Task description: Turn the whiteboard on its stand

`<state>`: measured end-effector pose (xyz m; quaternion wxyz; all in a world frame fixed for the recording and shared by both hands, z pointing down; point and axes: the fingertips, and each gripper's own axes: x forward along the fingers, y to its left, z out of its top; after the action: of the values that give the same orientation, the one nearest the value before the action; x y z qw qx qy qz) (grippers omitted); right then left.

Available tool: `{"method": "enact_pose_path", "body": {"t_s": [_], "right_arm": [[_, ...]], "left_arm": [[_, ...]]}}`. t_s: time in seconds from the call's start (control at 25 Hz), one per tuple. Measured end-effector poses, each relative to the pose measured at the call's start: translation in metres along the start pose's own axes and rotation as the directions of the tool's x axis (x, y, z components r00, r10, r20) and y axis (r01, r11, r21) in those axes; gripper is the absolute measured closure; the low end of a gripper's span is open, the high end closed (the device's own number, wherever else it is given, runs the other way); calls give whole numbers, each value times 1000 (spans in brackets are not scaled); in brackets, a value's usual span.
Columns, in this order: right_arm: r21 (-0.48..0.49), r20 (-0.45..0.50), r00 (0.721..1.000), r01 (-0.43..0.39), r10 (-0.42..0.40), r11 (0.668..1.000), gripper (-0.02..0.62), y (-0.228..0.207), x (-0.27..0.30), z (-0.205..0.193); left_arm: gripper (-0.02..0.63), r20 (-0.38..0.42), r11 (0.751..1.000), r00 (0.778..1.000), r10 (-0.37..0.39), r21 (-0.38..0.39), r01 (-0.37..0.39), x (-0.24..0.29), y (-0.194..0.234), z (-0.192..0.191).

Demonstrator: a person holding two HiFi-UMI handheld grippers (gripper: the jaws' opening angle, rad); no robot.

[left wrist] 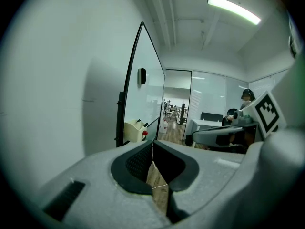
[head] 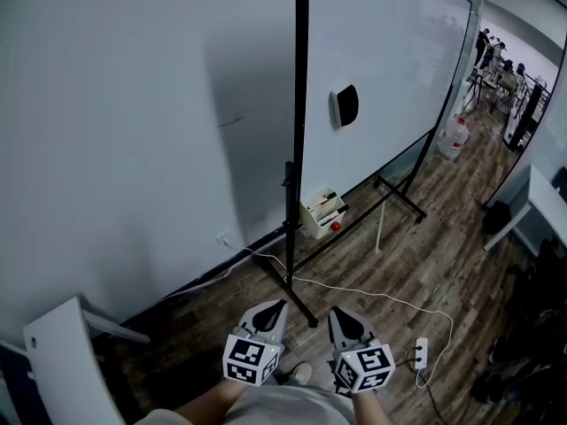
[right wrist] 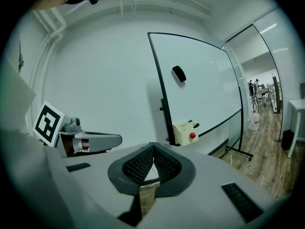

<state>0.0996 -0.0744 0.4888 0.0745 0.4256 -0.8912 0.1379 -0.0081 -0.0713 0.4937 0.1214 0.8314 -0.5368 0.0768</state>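
The whiteboard [head: 390,69] stands on a black wheeled stand [head: 293,237] close to the grey wall, and I see it almost edge-on. A black eraser [head: 344,104] sticks to its face, and a cream marker box [head: 322,211] with a red knob hangs at its lower edge. My left gripper [head: 280,306] and right gripper [head: 337,312] hover side by side low in the head view, short of the stand's near foot. Both are shut and hold nothing. The whiteboard [left wrist: 148,80] shows ahead past the left gripper [left wrist: 153,143]. The right gripper [right wrist: 153,146] also faces the whiteboard [right wrist: 200,89].
A white cable runs over the wooden floor to a power strip [head: 422,351] at my right. A white chair back [head: 62,352] is at the lower left. A white desk [head: 542,204] stands at the right, with a water bottle [head: 454,137] and people [head: 496,56] far behind the board.
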Motion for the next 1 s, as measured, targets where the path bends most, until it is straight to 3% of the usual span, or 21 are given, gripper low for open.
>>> {"method": "enact_pose_path", "body": {"t_s": [1.0], "right_arm": [[-14, 18, 996, 90, -89, 996, 589, -30, 65, 41]], "left_arm": [[594, -23, 995, 997, -75, 57, 77, 71, 60, 41]]}}
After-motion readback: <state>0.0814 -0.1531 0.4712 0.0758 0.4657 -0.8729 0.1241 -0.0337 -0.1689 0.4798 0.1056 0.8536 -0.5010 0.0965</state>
